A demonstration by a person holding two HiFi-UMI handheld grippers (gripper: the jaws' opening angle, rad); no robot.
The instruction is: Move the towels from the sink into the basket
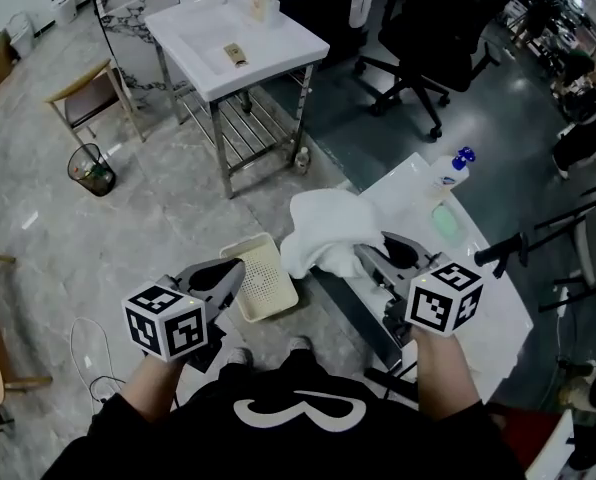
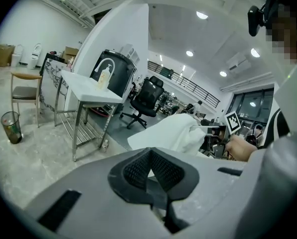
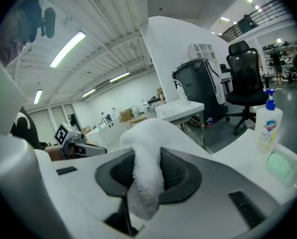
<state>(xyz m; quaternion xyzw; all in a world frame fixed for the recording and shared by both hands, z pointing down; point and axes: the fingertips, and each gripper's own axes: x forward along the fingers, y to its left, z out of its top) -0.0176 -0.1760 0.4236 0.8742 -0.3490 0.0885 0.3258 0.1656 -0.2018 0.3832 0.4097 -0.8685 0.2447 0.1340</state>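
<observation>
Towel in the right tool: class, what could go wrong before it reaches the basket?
1. The right tool pinches only a narrow fold of the towel; the loose bulk could slip free.
2. The basket sits low on the floor, off to the towel's left; released here, the towel would probably miss it.

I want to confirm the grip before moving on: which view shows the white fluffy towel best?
The right gripper view: the white fluffy towel sits pinched between the right gripper's jaws, close up. The head view shows it bunched ahead of that gripper; the left gripper view shows it from the side, farther off.
</observation>
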